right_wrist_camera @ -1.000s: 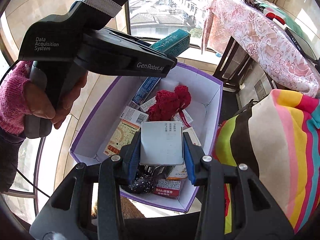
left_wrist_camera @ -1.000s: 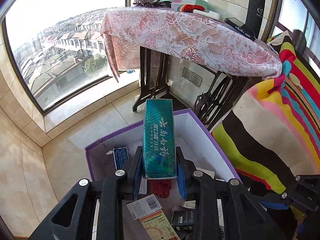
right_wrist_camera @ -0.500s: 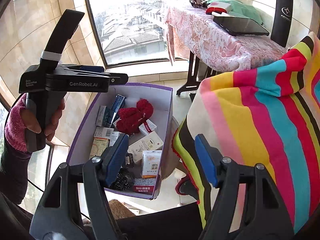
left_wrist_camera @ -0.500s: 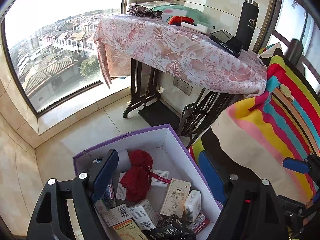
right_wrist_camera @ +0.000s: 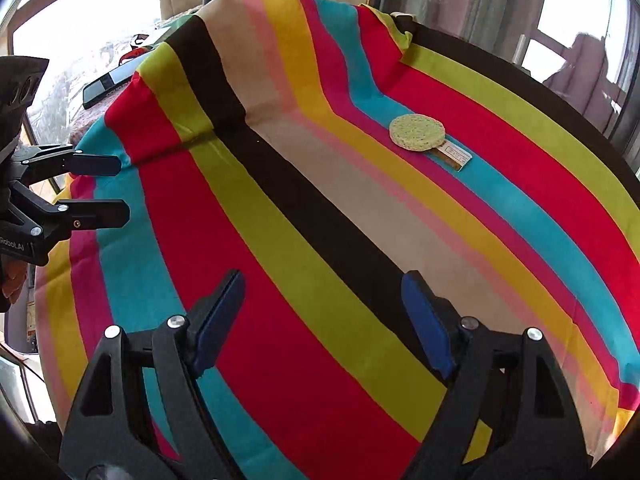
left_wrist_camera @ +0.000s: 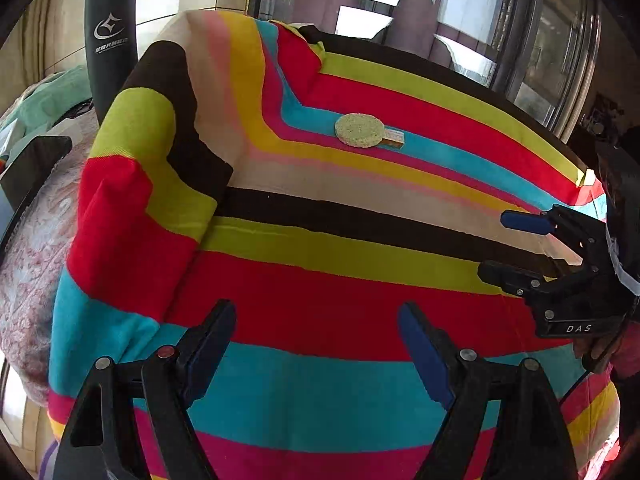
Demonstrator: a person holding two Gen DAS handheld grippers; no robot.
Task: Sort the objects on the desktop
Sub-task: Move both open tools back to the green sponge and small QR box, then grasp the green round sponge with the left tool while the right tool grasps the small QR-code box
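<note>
A round yellow-green sponge pad (left_wrist_camera: 359, 129) lies on the striped tablecloth (left_wrist_camera: 320, 248), partly over a small flat box (left_wrist_camera: 394, 138). Both also show in the right wrist view: the pad (right_wrist_camera: 417, 132) and the box (right_wrist_camera: 452, 155). My left gripper (left_wrist_camera: 316, 348) is open and empty above the cloth's near edge. My right gripper (right_wrist_camera: 322, 320) is open and empty, also over the near side. Each gripper shows in the other's view: the right one (left_wrist_camera: 516, 244) at the right edge, the left one (right_wrist_camera: 108, 188) at the left edge.
A black flask (left_wrist_camera: 111, 36) stands at the back left, behind the cloth's raised fold. A dark tablet (left_wrist_camera: 32, 172) lies on the pink floral table (left_wrist_camera: 28, 264) to the left. Windows (left_wrist_camera: 460, 12) run behind the table.
Both grippers let go of their boxes over the purple bin, then swung away from it. They now face the striped table, open and empty.
</note>
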